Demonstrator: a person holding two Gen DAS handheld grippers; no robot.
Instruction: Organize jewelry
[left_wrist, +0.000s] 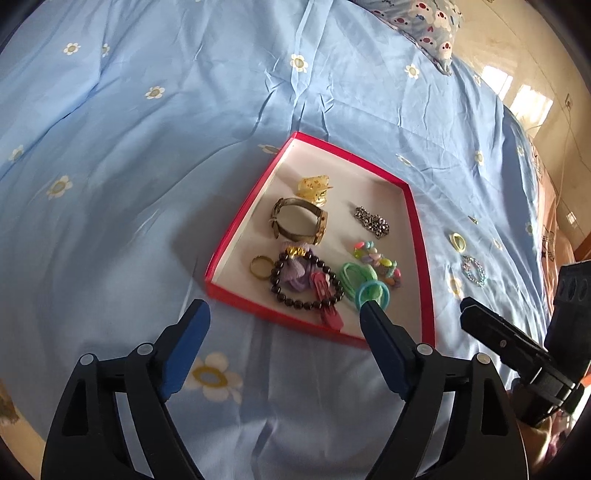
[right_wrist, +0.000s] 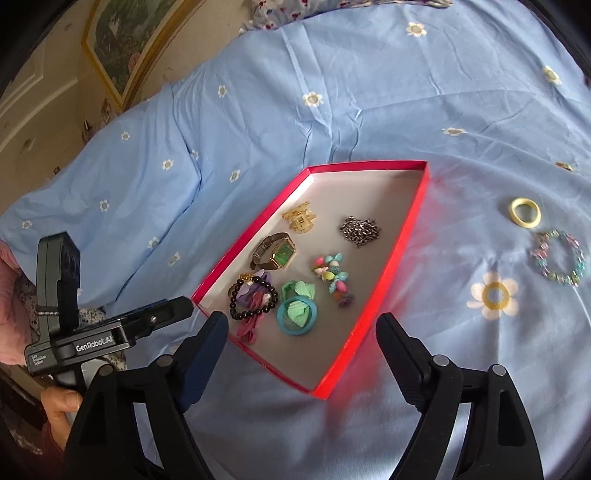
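Left to right across the bed (right_wrist: 332, 92): left hand-held gripper (left_wrist: 284, 310) spread wide, nothing between the pads, hanging over the near edge of the red box (right_wrist: 413, 236), already loaded with watch (right_wrist: 280, 251), dark bead bracelet (right_wrist: 251, 299), chain (right_wrist: 360, 229) and hair ties. Right hand-held gripper (right_wrist: 303, 325) likewise spread and empty, above the box's near corner. Farther right, well apart from the box, on the sheet: yellow ring (right_wrist: 524, 211), just beyond it pastel bead bracelet (right_wrist: 557, 258), both flat. Probably next: these two, nearer the right hand, forward and rightward of its fingers.
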